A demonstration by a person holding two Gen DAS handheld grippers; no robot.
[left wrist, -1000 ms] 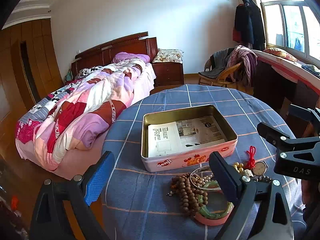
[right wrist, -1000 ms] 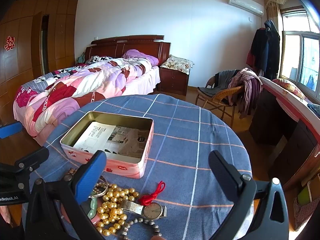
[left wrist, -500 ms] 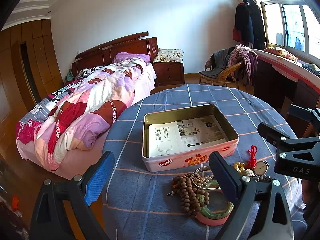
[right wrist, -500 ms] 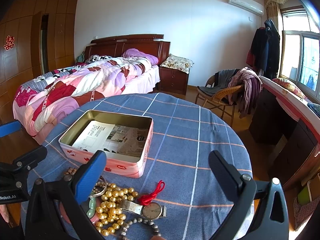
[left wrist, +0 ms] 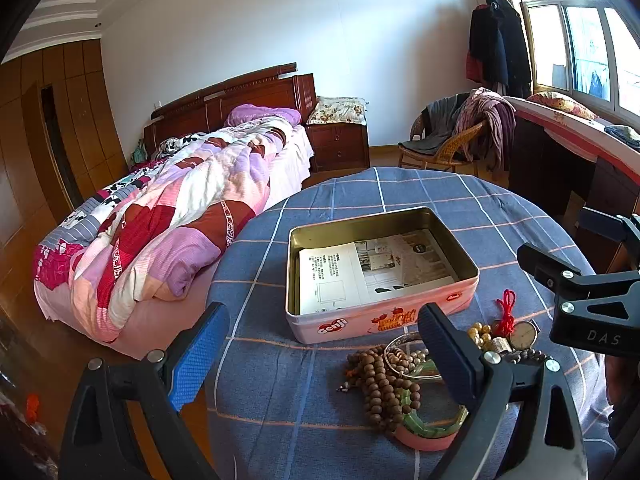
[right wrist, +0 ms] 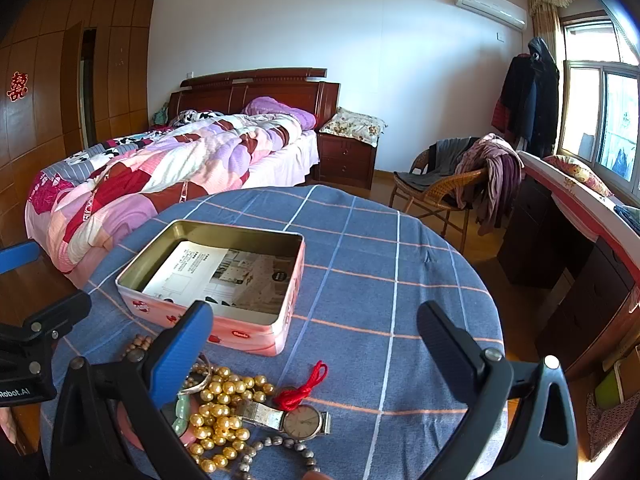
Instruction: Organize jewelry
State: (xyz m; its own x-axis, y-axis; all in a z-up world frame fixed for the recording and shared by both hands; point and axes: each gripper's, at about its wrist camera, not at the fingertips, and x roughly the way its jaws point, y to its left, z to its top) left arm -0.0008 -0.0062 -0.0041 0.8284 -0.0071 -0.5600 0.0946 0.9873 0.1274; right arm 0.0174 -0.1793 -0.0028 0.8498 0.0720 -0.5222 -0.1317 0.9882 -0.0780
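Left wrist view shows the left gripper spread wide and holding nothing, hovering above the blue checked tablecloth. Its right finger hangs over the jewelry pile, likely lining up a first pick. A wooden bead string and green bangle lie at 5 o'clock of the open pink tin, just beside its near wall. The tin holds only a printed leaflet, so nothing seems sorted yet. In the right wrist view, the right gripper is likewise agape and empty above the gold pearl strand, wristwatch and red cord, at 6 o'clock of the tin.
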